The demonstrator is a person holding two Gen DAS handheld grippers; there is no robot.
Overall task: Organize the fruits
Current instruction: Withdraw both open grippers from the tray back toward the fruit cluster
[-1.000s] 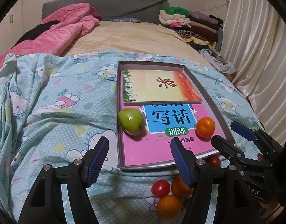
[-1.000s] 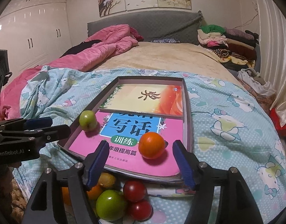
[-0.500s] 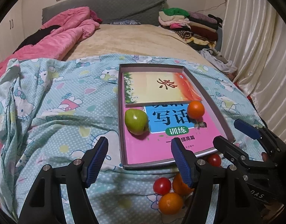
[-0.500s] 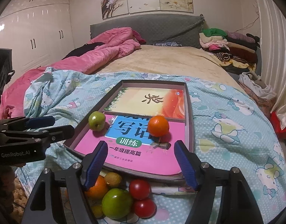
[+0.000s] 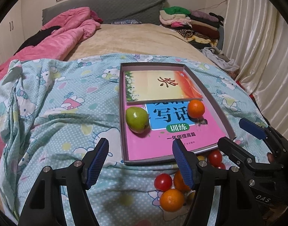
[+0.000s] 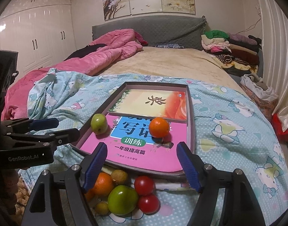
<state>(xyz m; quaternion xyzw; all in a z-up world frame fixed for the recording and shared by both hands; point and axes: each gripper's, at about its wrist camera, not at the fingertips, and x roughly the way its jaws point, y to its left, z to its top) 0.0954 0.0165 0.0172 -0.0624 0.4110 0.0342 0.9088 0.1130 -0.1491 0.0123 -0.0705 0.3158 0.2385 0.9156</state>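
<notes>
A shallow grey tray point(image 5: 122, 101) point(image 6: 191, 113) lined with two books lies on the blue cartoon bedsheet. Inside it a green apple point(image 5: 137, 119) point(image 6: 99, 123) rests by the left wall, and an orange point(image 5: 195, 108) point(image 6: 159, 127) sits against the upper book's edge. Loose fruit is heaped in front of the tray: a green apple point(image 6: 123, 199), tomatoes point(image 6: 144, 185), oranges point(image 5: 171, 199). My left gripper point(image 5: 140, 143) point(image 6: 66, 127) hovers open over the tray's near left corner. My right gripper point(image 6: 142, 146) point(image 5: 231, 131) hangs above the near edge, jaws opening, nothing between them.
A pink duvet point(image 6: 110, 56) is bunched at the back left. Folded clothes point(image 6: 232, 50) are stacked at the back right beside a pale curtain point(image 5: 260, 43). White wardrobe doors point(image 6: 31, 33) line the left wall. The bed drops off just below the fruit heap.
The orange has rolled away from my right gripper, up the pink book to the upper book's edge. The right jaws have spread a little. The green apple and left gripper stayed put.
</notes>
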